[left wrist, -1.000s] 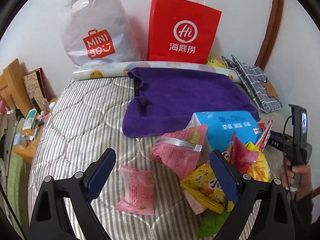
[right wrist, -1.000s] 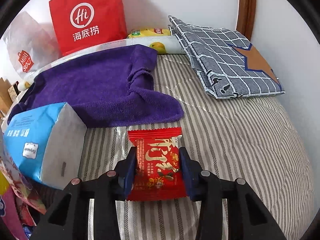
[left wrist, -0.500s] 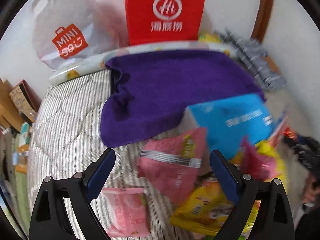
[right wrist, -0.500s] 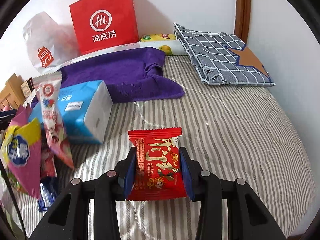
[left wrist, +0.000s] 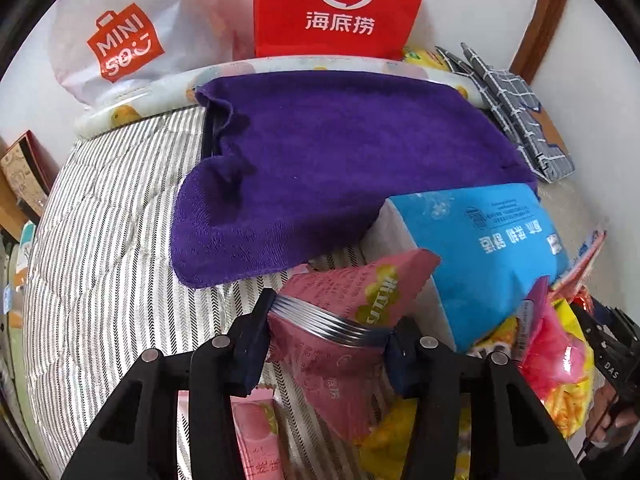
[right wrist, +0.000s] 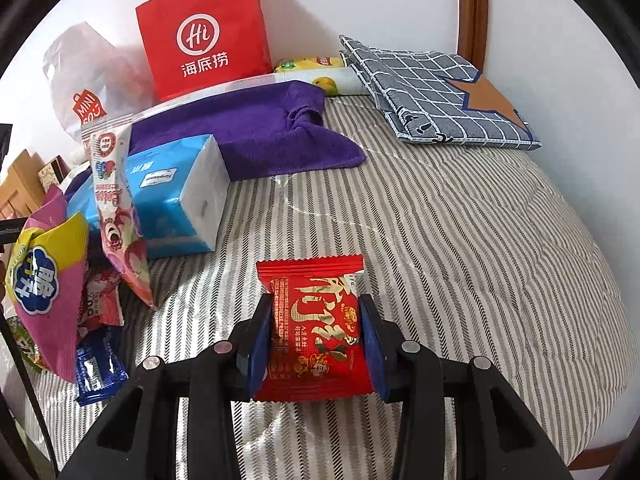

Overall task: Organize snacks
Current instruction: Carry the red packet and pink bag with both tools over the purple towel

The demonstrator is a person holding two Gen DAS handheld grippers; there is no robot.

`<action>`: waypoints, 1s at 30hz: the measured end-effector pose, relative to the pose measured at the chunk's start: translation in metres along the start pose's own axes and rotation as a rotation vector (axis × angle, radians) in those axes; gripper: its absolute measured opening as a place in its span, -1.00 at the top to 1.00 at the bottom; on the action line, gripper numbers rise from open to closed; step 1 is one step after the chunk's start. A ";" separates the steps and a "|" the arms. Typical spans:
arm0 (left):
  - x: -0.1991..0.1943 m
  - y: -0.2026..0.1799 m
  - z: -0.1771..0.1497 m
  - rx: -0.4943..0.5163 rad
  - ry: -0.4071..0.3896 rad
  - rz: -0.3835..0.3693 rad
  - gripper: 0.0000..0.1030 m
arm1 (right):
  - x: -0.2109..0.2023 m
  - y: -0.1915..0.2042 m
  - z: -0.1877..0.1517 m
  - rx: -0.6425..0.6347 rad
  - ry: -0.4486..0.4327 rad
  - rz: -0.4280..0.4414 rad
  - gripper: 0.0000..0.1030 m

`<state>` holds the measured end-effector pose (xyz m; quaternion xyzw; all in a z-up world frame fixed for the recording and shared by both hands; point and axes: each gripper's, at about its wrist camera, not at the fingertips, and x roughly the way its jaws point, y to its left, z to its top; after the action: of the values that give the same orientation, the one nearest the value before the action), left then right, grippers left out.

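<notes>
Striped bedding (right wrist: 460,240) covers the bed where the snacks lie, with a white wall behind. Left tongs (left wrist: 328,336) have just been closing and now pinch a pink foil packet (left wrist: 344,316) across its silver crimped band, pads pressing both edges; it sits at the middle of that view, tilted toward one o'clock. Right tongs (right wrist: 314,340) are clenched on a small red packet (right wrist: 314,320), gripped by its two side edges above the bare stripes. Both packets look light and soft, with slick film that crumples; I judge the sealed seam or the flat side edges the safest hold, since squeezing the puffed middle could crush what is inside or let the wrapper slide. At five o'clock from the pink packet lies a yellow packet (left wrist: 384,436), and at seven o'clock a paler pink sachet (left wrist: 256,436). A blue tissue pack (left wrist: 488,248) stands at two o'clock, touching the pile. Beyond it a purple towel (left wrist: 340,160) spreads at twelve o'clock, then a red paper bag (left wrist: 340,4) and a white plastic bag (left wrist: 128,40) against the wall.
</notes>
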<state>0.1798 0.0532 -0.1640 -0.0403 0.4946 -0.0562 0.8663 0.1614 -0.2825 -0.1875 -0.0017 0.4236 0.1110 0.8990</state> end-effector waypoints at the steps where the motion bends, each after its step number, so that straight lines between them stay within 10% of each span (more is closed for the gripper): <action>1: -0.004 0.002 0.000 -0.010 -0.009 -0.016 0.11 | -0.002 0.000 0.000 0.002 -0.004 -0.003 0.24; 30: -0.110 -0.030 -0.016 -0.031 -0.175 -0.224 0.11 | -0.088 0.043 0.040 -0.013 -0.142 0.008 0.24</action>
<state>0.1093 0.0384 -0.0745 -0.1132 0.4103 -0.1411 0.8938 0.1289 -0.2543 -0.0912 0.0019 0.3580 0.1172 0.9263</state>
